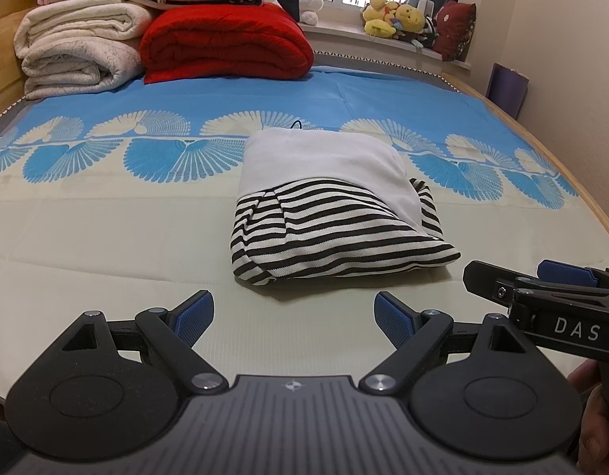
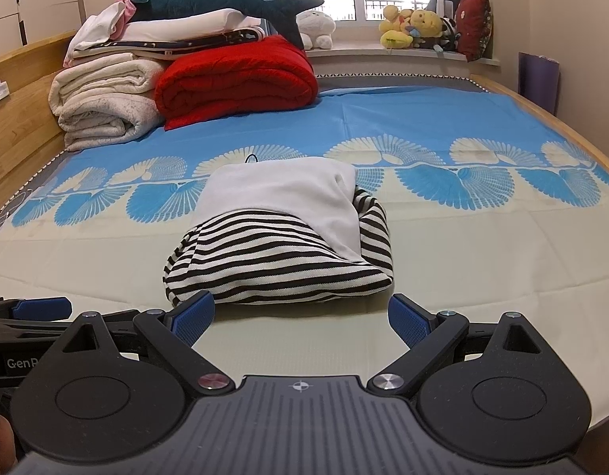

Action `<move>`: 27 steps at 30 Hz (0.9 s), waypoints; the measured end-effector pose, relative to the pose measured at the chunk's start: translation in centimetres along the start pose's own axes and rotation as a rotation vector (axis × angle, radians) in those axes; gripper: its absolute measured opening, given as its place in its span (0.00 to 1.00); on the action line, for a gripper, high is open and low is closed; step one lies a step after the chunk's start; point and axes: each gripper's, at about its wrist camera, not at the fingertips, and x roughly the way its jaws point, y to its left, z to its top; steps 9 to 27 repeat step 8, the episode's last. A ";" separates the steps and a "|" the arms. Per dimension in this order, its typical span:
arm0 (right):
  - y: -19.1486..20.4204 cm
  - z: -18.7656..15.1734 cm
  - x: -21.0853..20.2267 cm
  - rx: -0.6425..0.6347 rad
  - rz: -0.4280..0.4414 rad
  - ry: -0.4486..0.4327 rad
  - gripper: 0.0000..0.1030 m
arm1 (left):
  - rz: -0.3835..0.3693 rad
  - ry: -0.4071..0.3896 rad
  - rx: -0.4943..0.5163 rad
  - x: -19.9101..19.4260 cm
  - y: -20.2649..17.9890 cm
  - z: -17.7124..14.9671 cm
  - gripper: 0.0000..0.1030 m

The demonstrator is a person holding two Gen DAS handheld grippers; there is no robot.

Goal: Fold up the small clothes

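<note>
A small folded garment (image 1: 332,213) (image 2: 280,245), plain white at the far half and black-and-white striped at the near half, lies in a compact bundle on the bed sheet (image 1: 106,237) (image 2: 482,257). My left gripper (image 1: 294,318) is open, just short of the bundle's near edge, with nothing between its blue pads. My right gripper (image 2: 300,318) is also open and empty, close to the striped edge. In the left wrist view the right gripper (image 1: 542,281) shows at the lower right; in the right wrist view the left gripper (image 2: 35,308) shows at the lower left.
Folded white quilts (image 1: 78,51) (image 2: 106,99) and a red quilt (image 1: 225,45) (image 2: 237,79) are stacked at the far left against the wooden bed frame (image 2: 23,91). Plush toys (image 1: 395,18) (image 2: 415,27) sit on the windowsill. A person's hand (image 1: 589,415) holds the right gripper.
</note>
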 end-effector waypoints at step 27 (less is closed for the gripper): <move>0.1 -0.2 0.1 0.002 0.000 0.000 0.92 | 0.000 0.002 -0.002 0.0 0.1 0.0 0.89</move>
